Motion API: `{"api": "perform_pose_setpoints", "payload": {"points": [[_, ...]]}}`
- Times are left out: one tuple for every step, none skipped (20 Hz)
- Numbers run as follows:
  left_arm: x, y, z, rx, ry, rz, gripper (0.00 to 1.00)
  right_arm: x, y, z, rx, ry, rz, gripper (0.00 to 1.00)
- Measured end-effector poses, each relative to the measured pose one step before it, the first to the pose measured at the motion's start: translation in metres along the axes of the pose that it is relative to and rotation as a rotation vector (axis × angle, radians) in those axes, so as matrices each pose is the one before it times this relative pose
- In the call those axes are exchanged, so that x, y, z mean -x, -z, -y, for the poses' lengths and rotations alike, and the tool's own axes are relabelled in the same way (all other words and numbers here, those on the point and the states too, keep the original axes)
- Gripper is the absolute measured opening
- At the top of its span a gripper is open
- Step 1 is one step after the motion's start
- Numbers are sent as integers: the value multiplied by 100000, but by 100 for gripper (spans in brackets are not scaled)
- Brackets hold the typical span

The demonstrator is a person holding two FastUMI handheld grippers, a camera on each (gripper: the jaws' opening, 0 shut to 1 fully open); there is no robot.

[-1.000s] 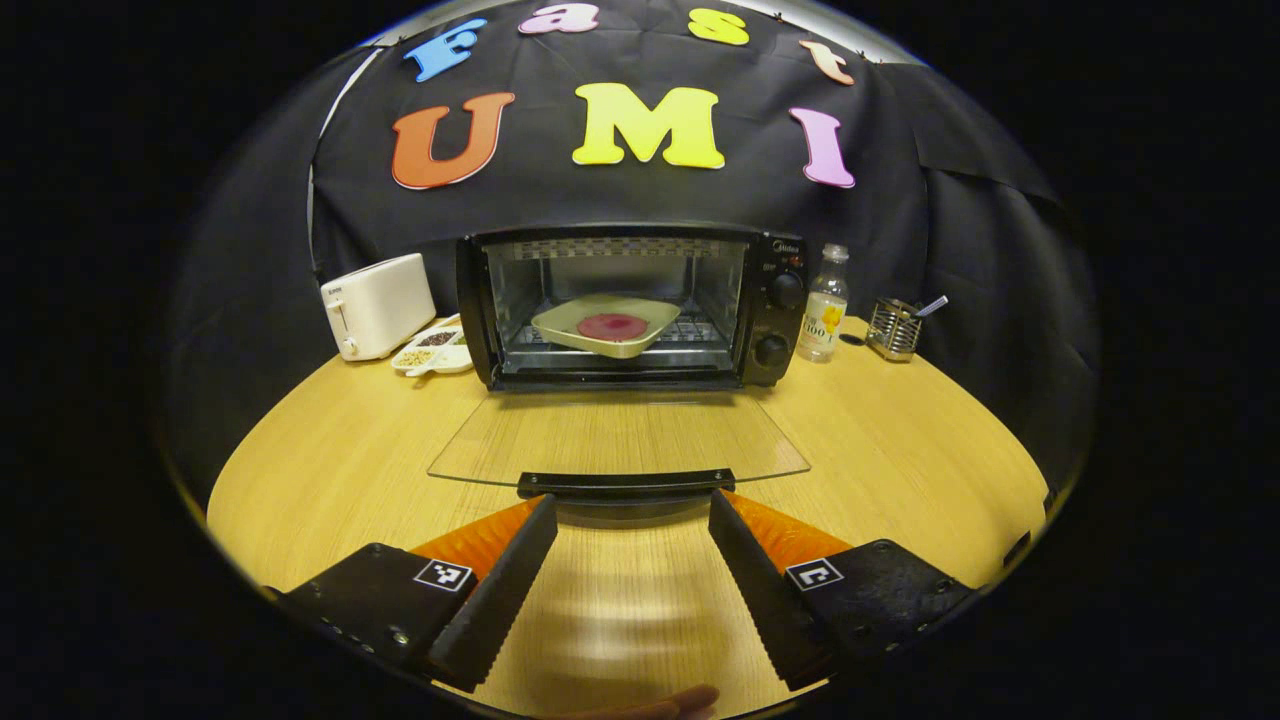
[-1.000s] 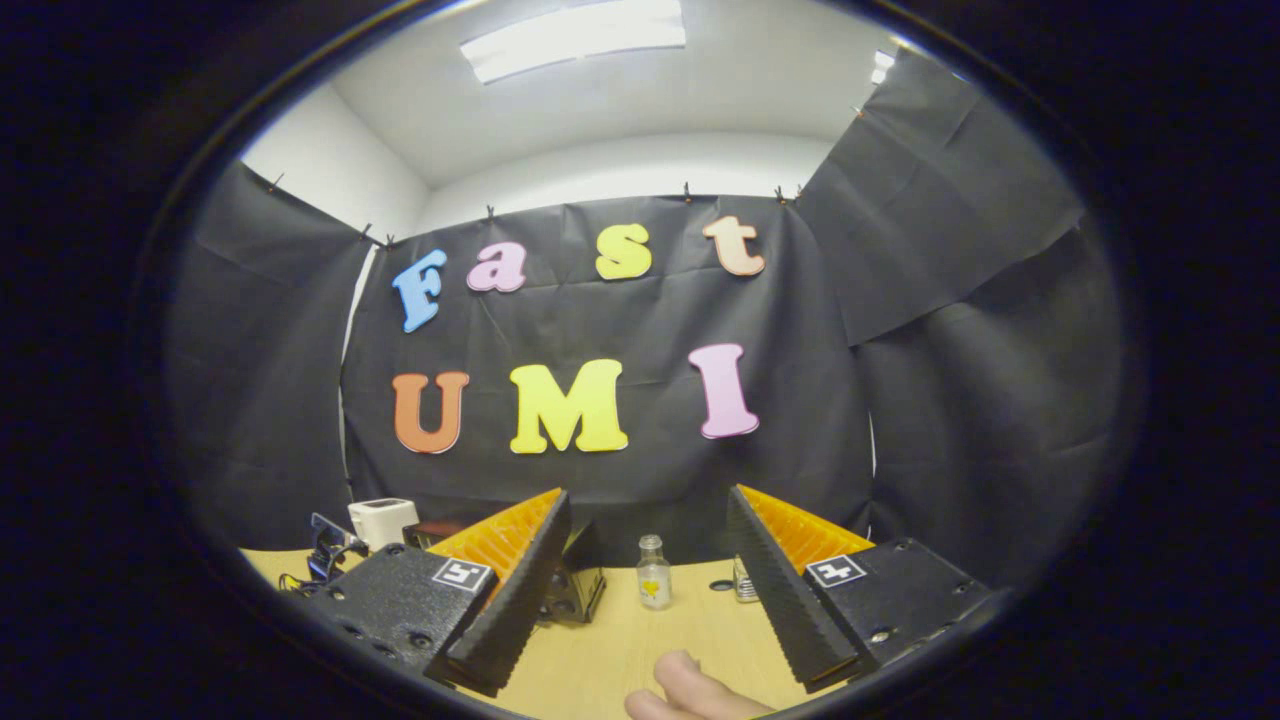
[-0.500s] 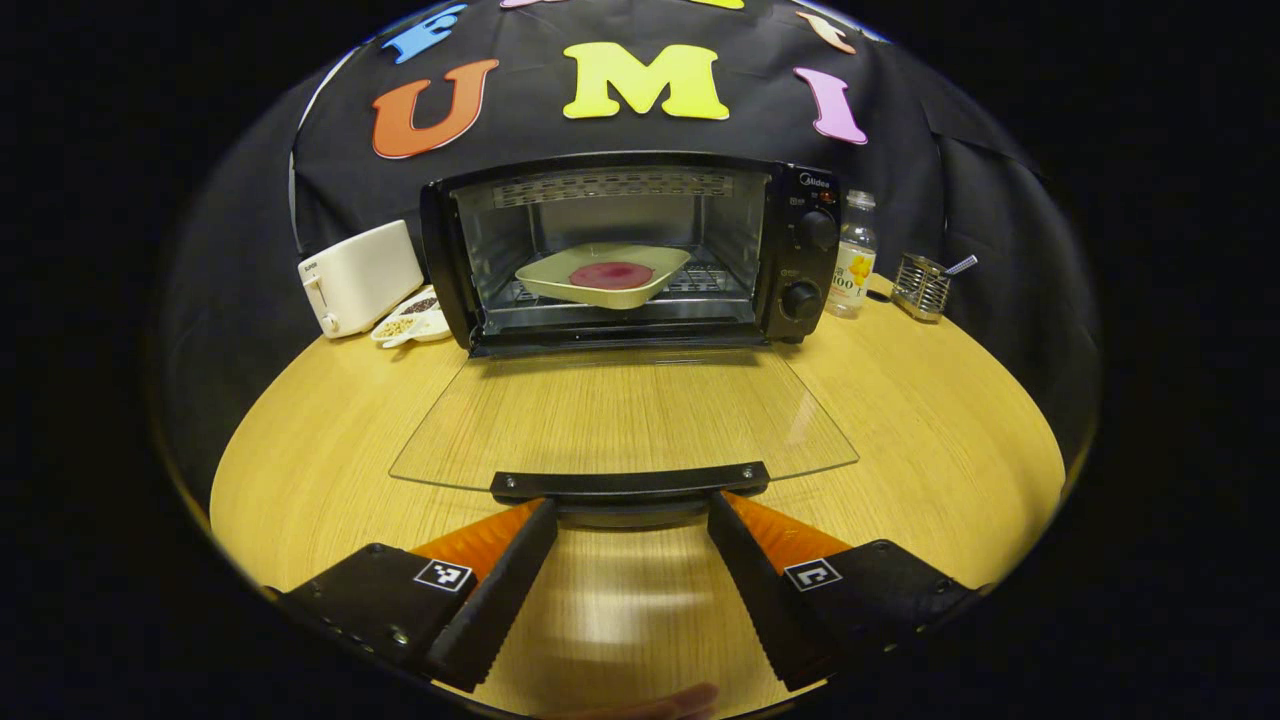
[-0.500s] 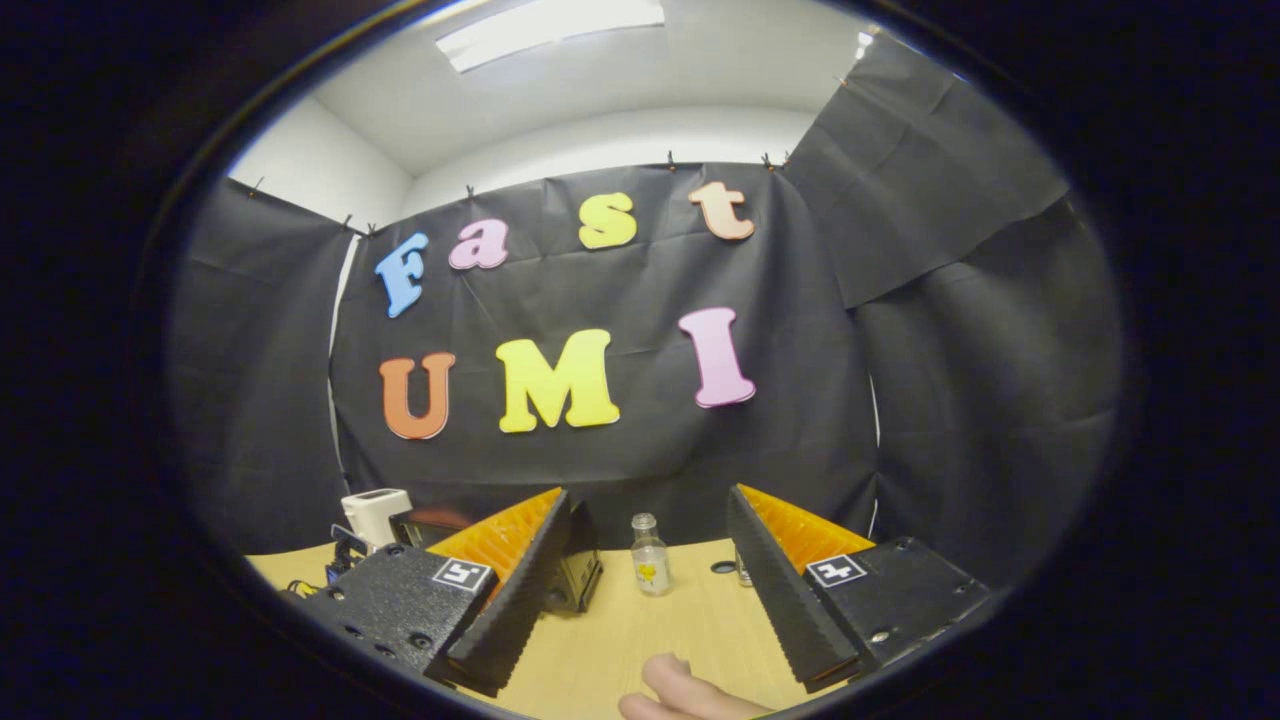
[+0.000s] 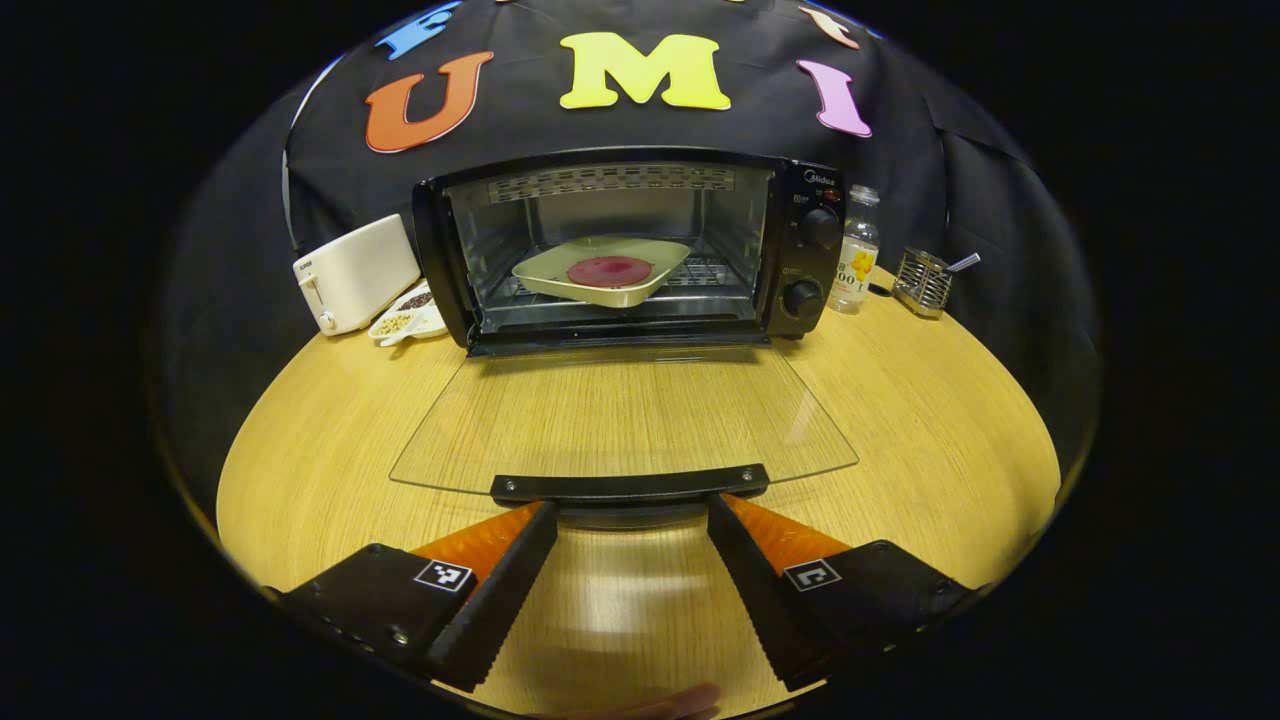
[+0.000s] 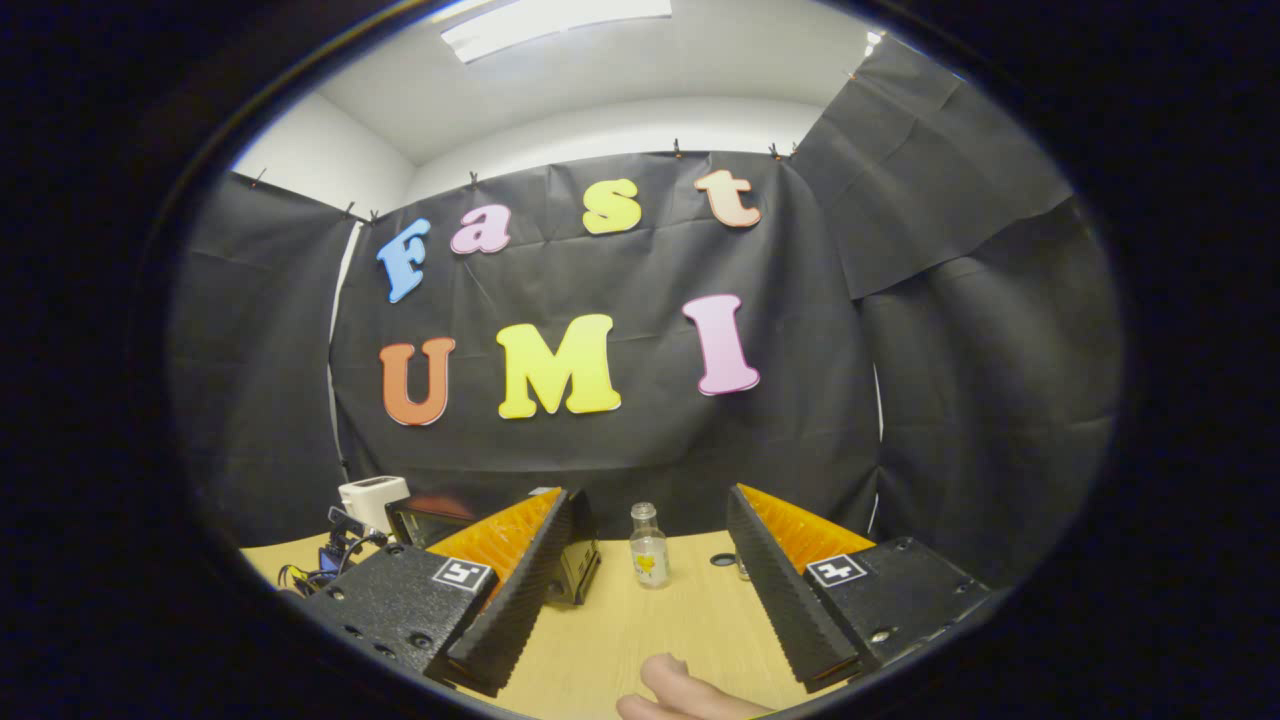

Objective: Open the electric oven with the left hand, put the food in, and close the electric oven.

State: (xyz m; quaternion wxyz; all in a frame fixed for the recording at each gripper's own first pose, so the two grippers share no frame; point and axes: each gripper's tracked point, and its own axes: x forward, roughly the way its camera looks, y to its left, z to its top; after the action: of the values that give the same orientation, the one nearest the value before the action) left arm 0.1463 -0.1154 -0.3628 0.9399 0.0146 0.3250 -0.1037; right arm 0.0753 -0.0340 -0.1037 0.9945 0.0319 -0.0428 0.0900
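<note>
The black electric oven [image 5: 640, 250] stands at the back of the round wooden table [image 5: 930, 440] with its glass door [image 5: 620, 415] lying flat and open. Inside on the rack sits a pale square plate [image 5: 600, 272] with a round red piece of food [image 5: 609, 271]. My left gripper [image 5: 632, 512] is open, its fingertips just under the door's black handle [image 5: 628, 486], apart from it. In the right gripper view, my right gripper [image 6: 648, 500] is open and empty, raised and pointing at the back wall, with part of the oven [image 6: 575, 570] behind its left finger.
A white toaster [image 5: 355, 273] and a small dish of grains [image 5: 408, 318] stand left of the oven. To its right are a small clear bottle [image 5: 856, 252] and a wire holder [image 5: 922, 283]. A fingertip [image 6: 690, 692] shows at the bottom of the right gripper view.
My left gripper has moved forward toward the oven, which looks larger, and its fingertips have come closer to the door handle. The right gripper has tilted down slightly.
</note>
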Motion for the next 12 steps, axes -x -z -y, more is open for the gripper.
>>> {"api": "perform_pose_setpoints", "payload": {"points": [[215,-277,-42,47,-130,1047,97,82,0,-63,3,-152,-1,99],[181,-477,27,379,-191,1122,97,90,-106,-90,105,-378,223,99],[320,-461,-92,379,-210,1171,97,61,-175,45,-359,163,720,94],[300,-650,26,106,-178,1613,97,25,-140,125,-701,561,702,94],[256,-711,84,-196,-164,1342,97,59,101,63,-791,222,182,94],[237,-706,26,-425,-159,1317,97,76,236,-61,-363,-541,-594,94],[219,-665,2,-317,-102,1215,97,-9,287,-105,-256,-390,-570,94],[219,-768,-30,-665,-71,1867,96,-44,147,27,-283,-9,-444,94],[167,-956,-38,-728,-203,2610,96,-197,187,49,-295,44,-255,94],[-10,-855,-66,-379,-178,2227,96,-127,112,12,-75,-58,-318,94],[81,-784,-53,-357,-214,2113,96,-98,314,92,185,11,-779,94],[-52,-769,-138,-449,-321,1616,96,-62,246,221,69,478,-953,94]]}}
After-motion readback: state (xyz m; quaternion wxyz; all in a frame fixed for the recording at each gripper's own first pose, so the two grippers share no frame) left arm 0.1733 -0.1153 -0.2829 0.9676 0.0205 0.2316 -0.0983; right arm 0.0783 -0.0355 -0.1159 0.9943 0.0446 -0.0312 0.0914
